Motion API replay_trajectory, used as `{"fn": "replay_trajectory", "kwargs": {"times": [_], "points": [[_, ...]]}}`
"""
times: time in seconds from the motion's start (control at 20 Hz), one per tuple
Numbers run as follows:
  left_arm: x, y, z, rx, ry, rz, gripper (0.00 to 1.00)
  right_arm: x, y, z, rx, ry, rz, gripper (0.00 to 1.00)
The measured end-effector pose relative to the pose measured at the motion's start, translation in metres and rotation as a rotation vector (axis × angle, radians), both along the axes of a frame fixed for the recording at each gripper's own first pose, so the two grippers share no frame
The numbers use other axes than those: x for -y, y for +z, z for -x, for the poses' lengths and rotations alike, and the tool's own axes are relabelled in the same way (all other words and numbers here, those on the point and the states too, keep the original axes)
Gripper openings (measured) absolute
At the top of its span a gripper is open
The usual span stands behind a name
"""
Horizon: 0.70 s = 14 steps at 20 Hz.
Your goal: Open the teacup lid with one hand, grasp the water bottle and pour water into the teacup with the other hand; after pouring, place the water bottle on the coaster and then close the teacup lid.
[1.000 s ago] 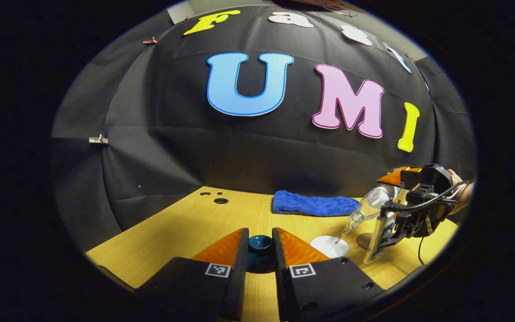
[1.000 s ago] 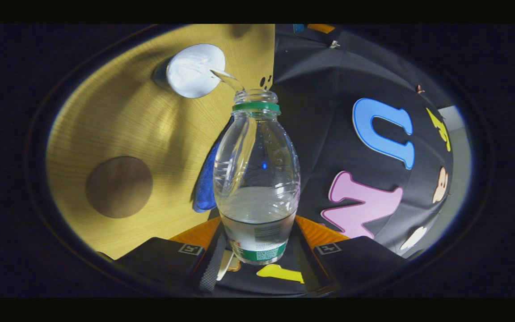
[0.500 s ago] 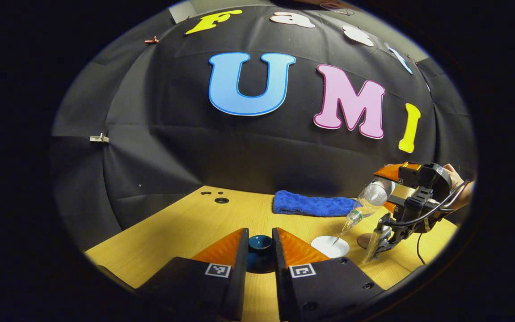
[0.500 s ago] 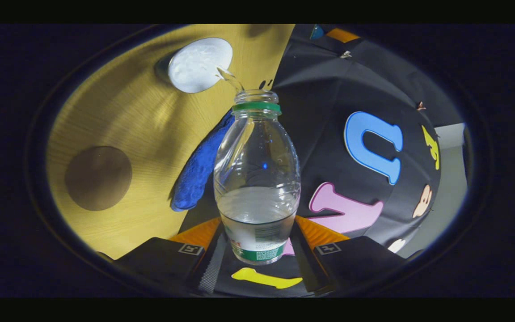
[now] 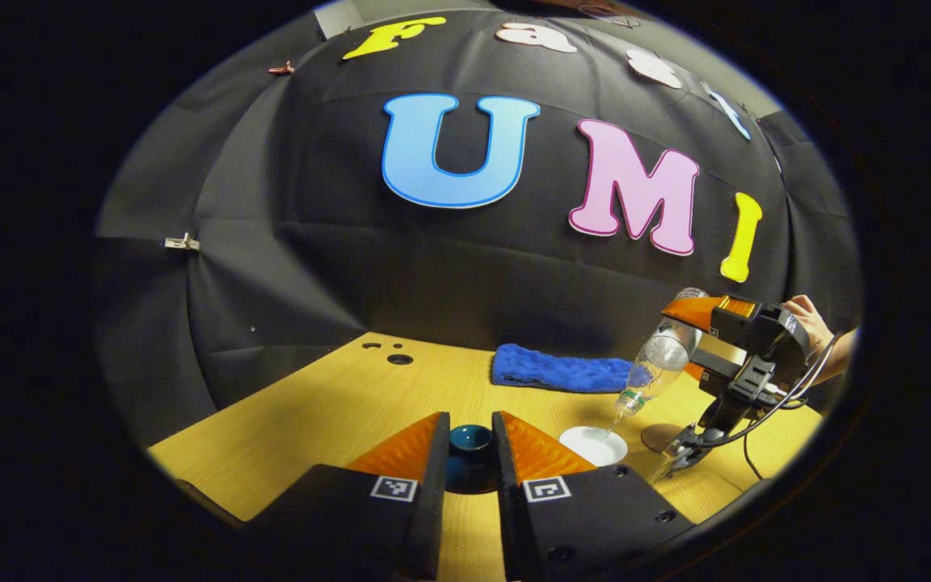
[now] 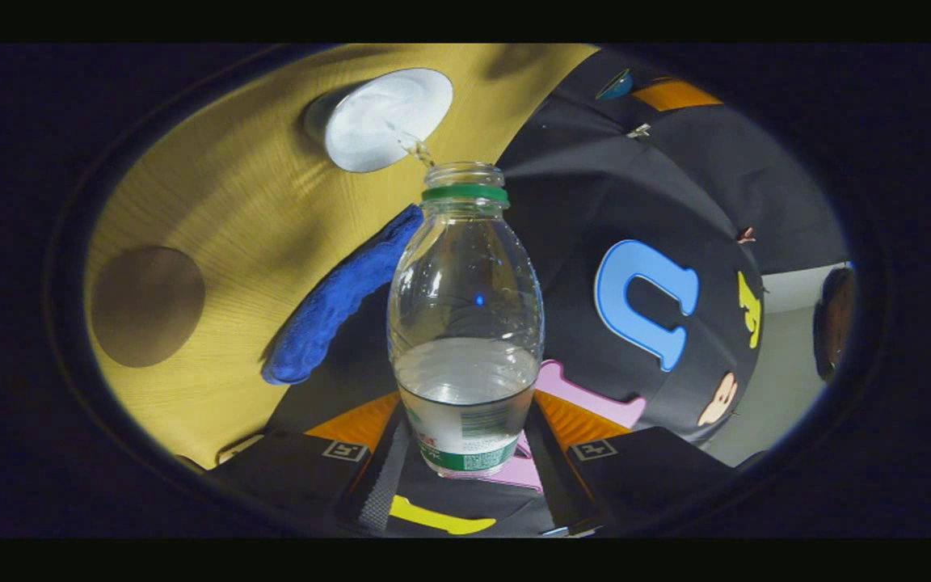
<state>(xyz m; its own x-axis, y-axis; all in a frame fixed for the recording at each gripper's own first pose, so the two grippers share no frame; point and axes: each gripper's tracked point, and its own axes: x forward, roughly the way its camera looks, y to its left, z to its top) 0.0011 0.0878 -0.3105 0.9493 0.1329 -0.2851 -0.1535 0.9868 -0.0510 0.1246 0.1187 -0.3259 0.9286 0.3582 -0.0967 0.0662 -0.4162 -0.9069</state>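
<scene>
Both tongs grip: right (image 6: 465,440) water bottle (image 6: 465,323) pouring, left (image 5: 470,461) lid (image 5: 470,443).

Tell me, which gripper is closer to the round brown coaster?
Right. The right gripper, holding the water bottle, is above and beside the coaster; the left gripper, holding the teacup lid, is across the table.

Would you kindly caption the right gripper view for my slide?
Right gripper tilts a clear plastic water bottle, pouring into the white teacup on the wooden table.

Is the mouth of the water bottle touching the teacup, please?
Apart. In the left gripper view the water bottle hangs tilted above the teacup, its mouth clear of the rim, with table showing between.
</scene>
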Motion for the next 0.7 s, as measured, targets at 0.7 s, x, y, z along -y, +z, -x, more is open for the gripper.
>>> {"fn": "replay_trajectory", "kwargs": {"times": [0.7], "points": [[0.014,0.002,0.001,-0.003,-0.024,0.008,0.33,-0.001,0.002,-0.003,0.004,0.012,-0.002,0.75]]}}
